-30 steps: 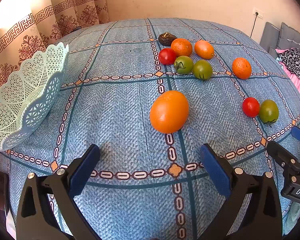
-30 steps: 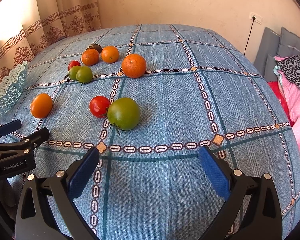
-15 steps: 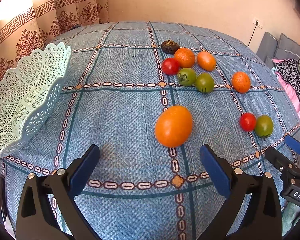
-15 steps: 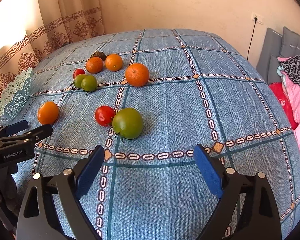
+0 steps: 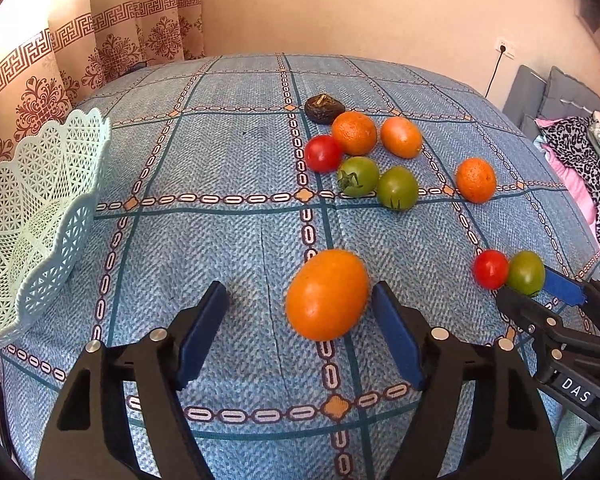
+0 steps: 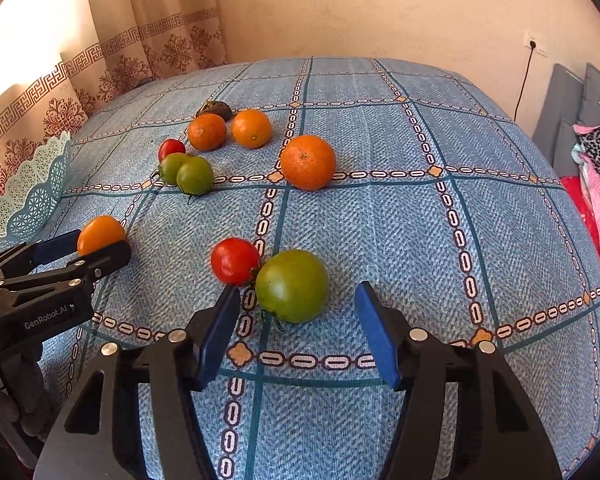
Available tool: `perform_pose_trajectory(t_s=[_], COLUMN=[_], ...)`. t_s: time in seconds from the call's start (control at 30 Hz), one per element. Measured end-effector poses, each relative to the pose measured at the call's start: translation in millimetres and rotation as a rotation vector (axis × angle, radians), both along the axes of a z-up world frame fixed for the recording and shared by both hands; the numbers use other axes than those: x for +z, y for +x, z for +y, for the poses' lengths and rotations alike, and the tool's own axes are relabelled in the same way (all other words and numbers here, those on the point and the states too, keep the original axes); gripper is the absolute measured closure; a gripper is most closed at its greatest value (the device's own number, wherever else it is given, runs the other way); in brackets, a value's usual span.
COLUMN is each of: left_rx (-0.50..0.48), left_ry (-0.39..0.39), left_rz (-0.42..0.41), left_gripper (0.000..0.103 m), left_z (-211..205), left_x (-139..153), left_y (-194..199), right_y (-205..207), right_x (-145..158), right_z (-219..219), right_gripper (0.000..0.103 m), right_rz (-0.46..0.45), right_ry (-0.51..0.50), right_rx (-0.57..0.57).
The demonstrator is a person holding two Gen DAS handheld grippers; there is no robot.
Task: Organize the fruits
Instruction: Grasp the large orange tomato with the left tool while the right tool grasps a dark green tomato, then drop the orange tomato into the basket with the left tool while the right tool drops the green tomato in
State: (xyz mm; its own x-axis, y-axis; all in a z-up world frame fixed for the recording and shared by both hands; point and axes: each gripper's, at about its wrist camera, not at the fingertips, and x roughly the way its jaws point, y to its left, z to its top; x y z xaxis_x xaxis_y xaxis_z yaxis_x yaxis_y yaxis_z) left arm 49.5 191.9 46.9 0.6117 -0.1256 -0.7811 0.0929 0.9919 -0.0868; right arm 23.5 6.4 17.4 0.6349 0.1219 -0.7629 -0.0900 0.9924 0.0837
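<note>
The fruits lie on a bench covered with a blue patterned cloth [image 5: 228, 240]. The landmark is the large orange tomato [image 5: 327, 294], lying alone on the cloth.

The left claw [image 5: 300, 320] is released, its blue pads spread to either side of the orange tomato; the right pad is just beside the fruit, and I cannot tell if it touches. The left pad stands apart from it.

Well to the left of the orange tomato stands the pale green lattice basket [image 5: 32, 216], nothing visible inside it.

Beyond the orange tomato, farther from the camera, sits a cluster: a red tomato [image 5: 322, 153], two green tomatoes [image 5: 358, 176], two orange fruits [image 5: 354, 133] and a dark fruit [image 5: 322, 109] at the far end. A lone orange [image 5: 475, 180] rests right of that cluster.

To the right of the orange tomato, a small red tomato [image 6: 235, 261] touches a big green tomato [image 6: 292, 286]. The right claw [image 6: 296, 324] is released too, its pads wide on either side of the green tomato, not touching it.
</note>
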Motion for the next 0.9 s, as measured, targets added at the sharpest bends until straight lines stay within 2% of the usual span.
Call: perform_pose_trajectory(t_s=[0.07,0.13,0.27,0.47,0.63,0.9], left_rx=[-0.004,-0.019,-0.049,-0.033,0.011,0.160], left_ry=[0.004,-0.008,-0.013,-0.009,0.010,0.044], left_rz=[-0.008,-0.019,-0.041,-0.069,-0.124,-0.239], left_gripper=[0.039,0.050,0.065,0.065,0.065,0.065], left_z=[-1,-1,-3,-1,15,67], left_x=[0,1,3,11,28,67], left_y=[-1,-3,-7,-17,-29,-49], right_y=[1,2,1,-10,-17,-18], right_x=[0,0,1,6,19,42], right_z=[0,1,1,0,3,34], right_gripper=[0.055,0.059,0.068,0.068,0.068,0.068], right_rz=[-0.004,-0.008,-0.014,-0.023,-0.050,-0.086], right_ry=[0.000,-0.007,0.012,0.009,0.015,0.047], right_rx=[-0.003,-0.011,-0.005,-0.021,-0.016,0.057])
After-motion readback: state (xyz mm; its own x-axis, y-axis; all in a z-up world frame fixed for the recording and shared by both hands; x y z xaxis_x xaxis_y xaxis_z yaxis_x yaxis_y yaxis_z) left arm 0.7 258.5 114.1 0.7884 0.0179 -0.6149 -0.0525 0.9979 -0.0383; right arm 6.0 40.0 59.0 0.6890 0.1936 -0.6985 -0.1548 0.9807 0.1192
